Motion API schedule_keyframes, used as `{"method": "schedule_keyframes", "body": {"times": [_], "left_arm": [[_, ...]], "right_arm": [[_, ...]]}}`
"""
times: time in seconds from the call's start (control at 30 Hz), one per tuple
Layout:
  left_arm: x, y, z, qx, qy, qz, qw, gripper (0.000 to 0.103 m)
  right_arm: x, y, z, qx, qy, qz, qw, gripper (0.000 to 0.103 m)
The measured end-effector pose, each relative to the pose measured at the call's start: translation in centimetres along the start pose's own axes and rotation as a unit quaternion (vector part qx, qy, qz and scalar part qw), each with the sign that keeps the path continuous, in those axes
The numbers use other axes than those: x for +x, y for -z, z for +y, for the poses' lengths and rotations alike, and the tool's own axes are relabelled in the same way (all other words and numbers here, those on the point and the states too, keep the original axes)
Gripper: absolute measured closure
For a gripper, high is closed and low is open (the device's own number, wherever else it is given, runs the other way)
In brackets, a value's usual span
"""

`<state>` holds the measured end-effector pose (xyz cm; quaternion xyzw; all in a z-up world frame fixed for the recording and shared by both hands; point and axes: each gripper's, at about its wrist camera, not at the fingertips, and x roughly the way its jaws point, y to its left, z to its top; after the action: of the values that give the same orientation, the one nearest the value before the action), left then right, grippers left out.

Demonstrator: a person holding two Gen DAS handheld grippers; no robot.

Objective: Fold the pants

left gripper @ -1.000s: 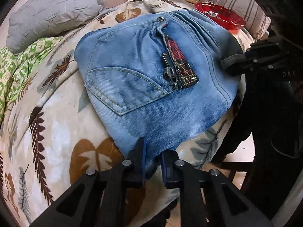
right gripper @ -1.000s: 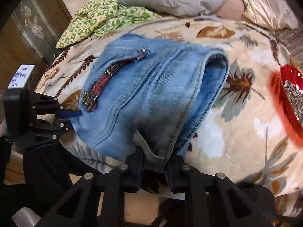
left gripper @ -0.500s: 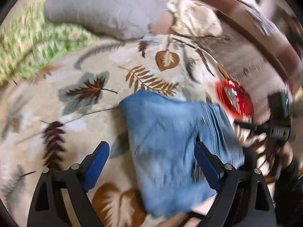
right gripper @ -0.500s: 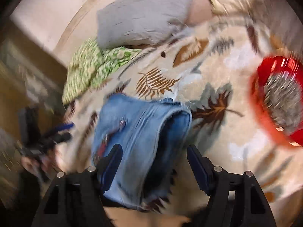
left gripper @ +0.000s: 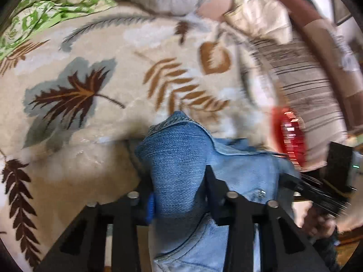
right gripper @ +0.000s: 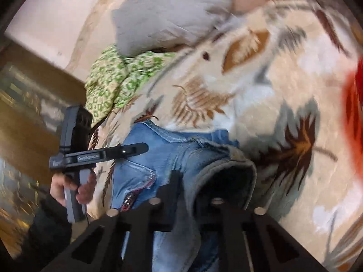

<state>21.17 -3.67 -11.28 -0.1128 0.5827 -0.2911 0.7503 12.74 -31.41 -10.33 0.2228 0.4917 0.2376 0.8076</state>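
Both grippers, left gripper (left gripper: 179,181) and right gripper (right gripper: 197,183), pinch bunched denim of the pants (left gripper: 238,170), a folded bundle at the leaf blanket's (left gripper: 102,136) near edge. Folding seems mostly done, though blur hides the layers; one tidy fold or laying flat probably remains.

The left gripper (left gripper: 179,181) and the right gripper (right gripper: 197,192) each have their fingers clamped on a thick fold of denim, and a bare hand (right gripper: 74,187) grips the left handle.

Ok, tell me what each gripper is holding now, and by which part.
Both hold the jeans: the left gripper pinches a bunched denim fold, and the right gripper holds the gaping edge of an opening.
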Motion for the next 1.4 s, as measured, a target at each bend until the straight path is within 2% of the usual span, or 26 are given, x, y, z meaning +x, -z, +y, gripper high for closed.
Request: {"method": "schedule_keyframes", "body": {"times": [0.03, 0.07, 0.1, 0.2, 0.23, 0.27, 0.33, 0.4, 0.43, 0.47, 0.5, 0.53, 0.63, 0.77, 0.9, 1.0, 1.07, 1.1, 1.13, 1.17, 1.33, 1.4], "left_arm": [[-0.2, 0.1, 0.6, -0.007, 0.004, -0.002, 1.0, 0.069], [0.3, 0.3, 1.5, -0.017, 0.002, 0.008, 0.9998, 0.069], [1.1, 0.4, 2.0, -0.018, -0.02, 0.017, 0.9995, 0.069], [1.7, 0.2, 2.5, -0.027, -0.019, 0.018, 0.9993, 0.064], [1.7, 0.1, 2.5, -0.026, -0.029, 0.016, 0.9991, 0.054], [1.6, 0.1, 2.2, -0.018, -0.041, 0.011, 0.9989, 0.038], [0.8, 0.6, 1.9, -0.012, -0.065, -0.006, 0.9978, 0.023], [-0.9, 1.4, 2.5, -0.034, -0.045, -0.023, 0.9981, 0.02], [-2.0, 2.1, 3.0, -0.046, -0.029, -0.028, 0.9981, 0.013], [-2.6, 2.7, 3.1, -0.052, -0.018, -0.029, 0.998, 0.008], [-3.4, 3.6, 3.3, -0.054, -0.006, -0.029, 0.9981, 0.008], [-3.8, 4.5, 3.3, -0.05, 0.007, -0.026, 0.9984, 0.008], [-3.7, 7.0, 3.0, -0.045, 0.018, -0.004, 0.9988, 0.008], [-2.5, 9.3, 3.0, -0.052, 0.028, 0.016, 0.9981, 0.008], [-1.0, 9.8, 3.2, -0.06, 0.052, 0.028, 0.9964, 0.008], [-0.4, 9.5, 3.4, -0.072, 0.068, 0.02, 0.9949, 0.002], [-0.1, 9.4, 3.0, -0.072, 0.067, 0.012, 0.9951, 0.003], [-0.1, 9.5, 2.5, -0.058, 0.061, 0.011, 0.9964, 0.014], [-0.1, 9.6, 1.9, -0.036, 0.072, 0.014, 0.9966, 0.06], [-0.4, 9.7, 1.3, -0.019, 0.068, 0.006, 0.9975, 0.062], [-2.5, 9.9, -0.4, 0.02, 0.055, -0.022, 0.998, 0.079], [-4.2, 9.8, -1.0, 0.036, 0.059, -0.042, 0.9967, 0.082]], "right_arm": [[-0.2, 0.0, 0.2, -0.012, 0.019, 0.0, 1.0, 0.094], [0.1, 0.1, -0.1, -0.025, 0.058, 0.006, 0.998, 0.094], [0.6, 0.2, -0.7, -0.022, 0.062, 0.016, 0.998, 0.094], [3.3, 0.8, -1.9, -0.023, 0.102, 0.047, 0.993, 0.095], [3.5, 0.9, -2.1, -0.016, 0.099, 0.043, 0.994, 0.094], [3.3, 0.9, -2.1, -0.012, 0.095, 0.039, 0.995, 0.094], [2.5, 0.8, -2.2, 0.0, 0.079, 0.038, 0.996, 0.093], [1.1, 0.9, -2.6, 0.027, 0.061, 0.043, 0.997, 0.087], [0.2, 1.1, -2.7, 0.033, 0.055, 0.038, 0.997, 0.07], [-0.8, 1.5, -2.6, 0.036, 0.048, 0.034, 0.998, 0.029], [-1.8, 2.0, -2.6, 0.043, 0.036, 0.03, 0.998, 0.01], [-2.6, 2.6, -2.8, 0.052, 0.021, 0.023, 0.998, 0.0], [-3.2, 4.4, -3.3, 0.102, -0.042, 0.027, 0.994, 0.0], [-1.1, 6.0, -3.0, 0.119, -0.063, 0.056, 0.989, 0.001], [1.7, 6.8, -2.7, 0.126, -0.084, 0.089, 0.984, 0.002], [3.3, 6.7, -3.0, 0.127, -0.104, 0.08, 0.983, 0.005], [3.5, 6.4, -3.3, 0.132, -0.105, 0.074, 0.983, 0.031], [3.6, 6.3, -3.3, 0.132, -0.099, 0.074, 0.984, 0.036], [3.6, 6.4, -3.3, 0.128, -0.094, 0.074, 0.985, 0.047], [3.4, 6.6, -2.9, 0.116, -0.086, 0.072, 0.987, 0.054], [1.6, 6.3, -0.1, 0.047, -0.052, 0.044, 0.997, 0.068], [0.8, 5.7, 1.6, 0.021, -0.048, 0.031, 0.998, 0.072]]}}
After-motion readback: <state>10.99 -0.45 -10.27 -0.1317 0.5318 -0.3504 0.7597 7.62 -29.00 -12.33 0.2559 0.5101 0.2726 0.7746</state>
